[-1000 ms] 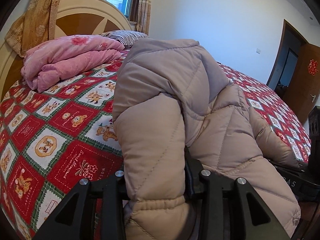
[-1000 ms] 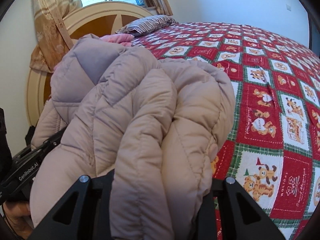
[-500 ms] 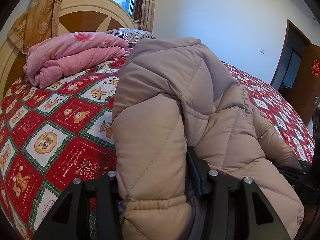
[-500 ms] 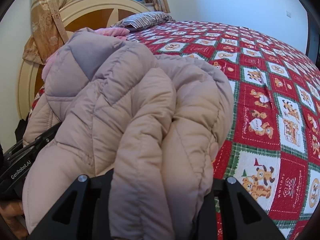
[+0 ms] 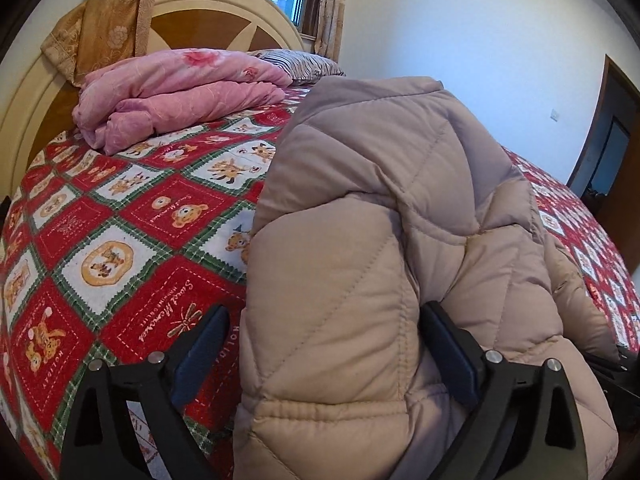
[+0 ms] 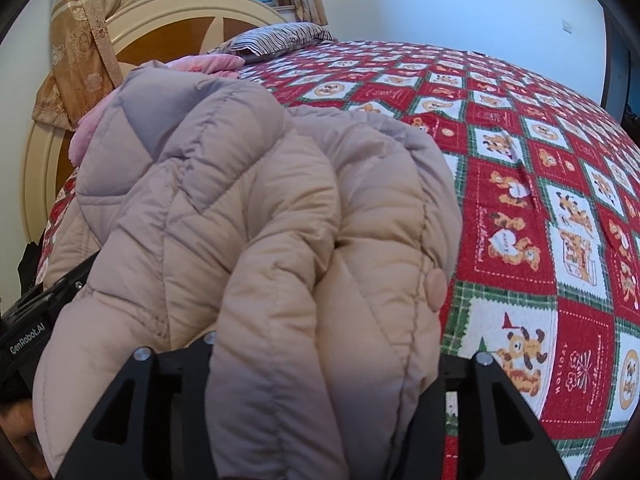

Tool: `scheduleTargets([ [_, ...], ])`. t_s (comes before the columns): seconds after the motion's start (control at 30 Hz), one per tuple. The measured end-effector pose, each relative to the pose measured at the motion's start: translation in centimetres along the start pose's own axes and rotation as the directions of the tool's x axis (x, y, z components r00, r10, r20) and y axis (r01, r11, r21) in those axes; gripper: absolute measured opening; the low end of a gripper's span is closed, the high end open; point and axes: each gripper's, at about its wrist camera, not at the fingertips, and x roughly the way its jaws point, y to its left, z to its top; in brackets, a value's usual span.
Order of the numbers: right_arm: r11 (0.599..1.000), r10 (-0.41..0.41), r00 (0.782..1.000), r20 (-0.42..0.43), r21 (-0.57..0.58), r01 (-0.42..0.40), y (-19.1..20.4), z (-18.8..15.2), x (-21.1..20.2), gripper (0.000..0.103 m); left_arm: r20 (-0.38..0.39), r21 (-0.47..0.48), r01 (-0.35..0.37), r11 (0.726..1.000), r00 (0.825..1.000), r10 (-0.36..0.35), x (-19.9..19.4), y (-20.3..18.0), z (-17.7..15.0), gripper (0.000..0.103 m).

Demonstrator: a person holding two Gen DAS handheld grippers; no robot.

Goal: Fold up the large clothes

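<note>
holding a bunched beige jacket (image 5: 372, 240) up over the bed (image 5: 120, 232) with both grippers. left gripper (image 5: 320, 356): its fingers (image 5: 200, 344) look spread fairly wide, a thick cuffed fold fills the gap between them, right pad touching the fabric, left pad seems just off it, so the hold looks loose. right gripper (image 6: 320, 364) is clamped on another fat wad of jacket (image 6: 280, 220), fingertips buried in fabric, only the black finger bases show at lower frame. jacket fills centre of both views, draped forward toward the quilt, a round snap at centre right in the right view. pink blanket (image 5: 180, 96) and striped pillow (image 5: 300, 64) at upper left by the headboard (image 5: 192, 24), well apart from the jacket.

judgement: this is the lay-down or regrip step, fold not done. to do it well i would lower both grippers level so the jacket lands flat on the open quilt at right of frame, let go one side at a time, then regrip a single edge or hem, not a thick bundle. puffy slick fabric will spring back and slide, so press seams flat. risk: the loose left hold lets the sleeve drop and twist.
</note>
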Motion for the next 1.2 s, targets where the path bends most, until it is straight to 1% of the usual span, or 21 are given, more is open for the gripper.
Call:
scheduleTargets([
  [0.2,1.0,-0.001,1.0,0.011,0.018,0.001,-0.3,-0.1,0.1,0.053,-0.001,-0.012,-0.027,1.0,1.0,0.027,0.2,0.0,0.0,0.102],
  [0.43,0.999,0.007,1.0,0.013,0.033,-0.007,-0.7,-0.1,0.3,0.057,0.004,-0.014,-0.032,0.999,0.999,0.032,0.3,-0.1,-0.2,0.102],
  [0.77,0.999,-0.004,1.0,0.022,0.035,0.003,-0.8,-0.3,0.3,0.06,0.016,-0.015,-0.042,0.999,0.999,0.042,0.2,-0.2,-0.3,0.102],
  [0.87,0.999,-0.012,1.0,0.025,0.039,0.011,-0.7,-0.3,0.3,0.063,0.011,-0.016,-0.043,0.999,0.999,0.043,0.1,-0.2,-0.1,0.102],
  [0.9,0.999,-0.009,1.0,0.028,0.044,0.008,-0.8,-0.3,0.1,0.066,0.0,-0.017,-0.037,0.999,0.999,0.037,-0.2,-0.1,0.1,0.102],
  [0.97,0.998,-0.016,0.999,0.037,0.064,0.013,-1.3,-0.1,-0.6,0.073,-0.009,-0.019,-0.049,0.999,0.999,0.049,-1.6,0.1,0.6,0.102],
  [1.03,0.994,-0.043,0.998,0.048,0.099,0.038,-1.7,-0.1,-2.0,0.085,0.017,-0.014,-0.063,0.998,0.998,0.063,-3.4,0.1,0.7,0.102],
  [1.1,0.991,-0.044,0.996,0.078,0.126,0.034,-1.9,-0.3,-3.9,0.086,0.05,0.015,-0.064,0.998,0.997,0.063,-5.8,0.0,0.7,0.102],
  [1.2,0.991,-0.059,0.989,0.132,0.128,0.042,-1.5,-0.9,-7.2,0.092,0.09,0.046,-0.057,0.997,0.995,0.052,-9.7,0.1,0.3,0.102],
])
